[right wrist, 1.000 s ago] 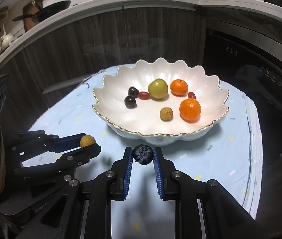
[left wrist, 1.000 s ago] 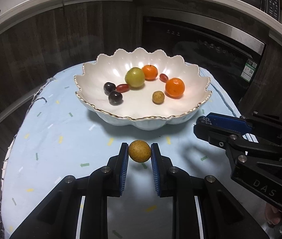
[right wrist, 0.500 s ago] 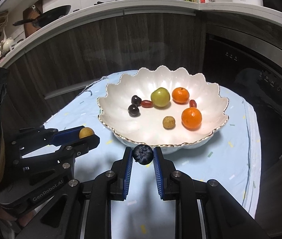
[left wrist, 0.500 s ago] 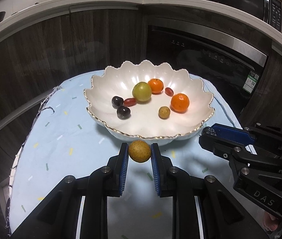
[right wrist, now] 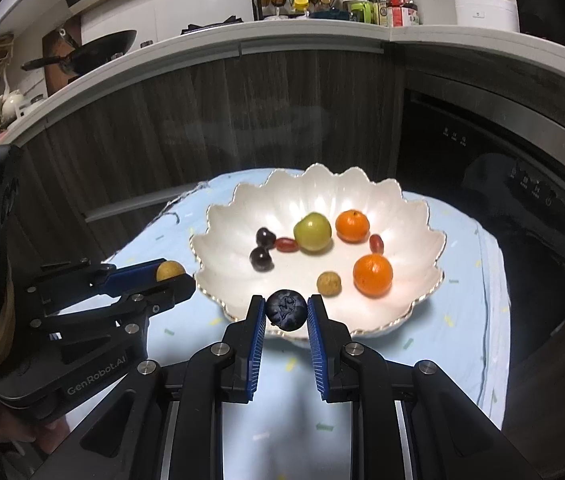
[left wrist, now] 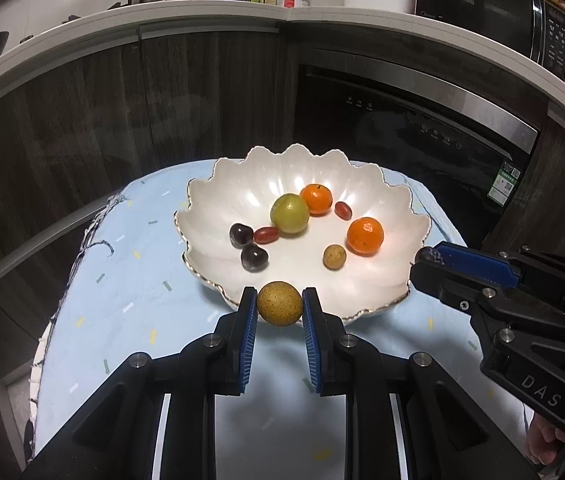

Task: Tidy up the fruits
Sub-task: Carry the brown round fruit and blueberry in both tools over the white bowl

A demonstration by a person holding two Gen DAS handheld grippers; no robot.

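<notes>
We carry both loads over bowl (left wrist: 398, 204) rim: left gripper (left wrist: 280, 305) fingers clamped on longan (left wrist: 280, 303), right gripper (right wrist: 286, 309) fingers on blueberry (right wrist: 286, 309); lower before releasing.

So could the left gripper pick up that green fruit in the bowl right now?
Probably not yet. The left gripper is shut on a tan round fruit, so its jaws are full. The green fruit lies uncovered mid-bowl, with nothing above it; once the tan fruit is dropped, the path looks free.
</notes>
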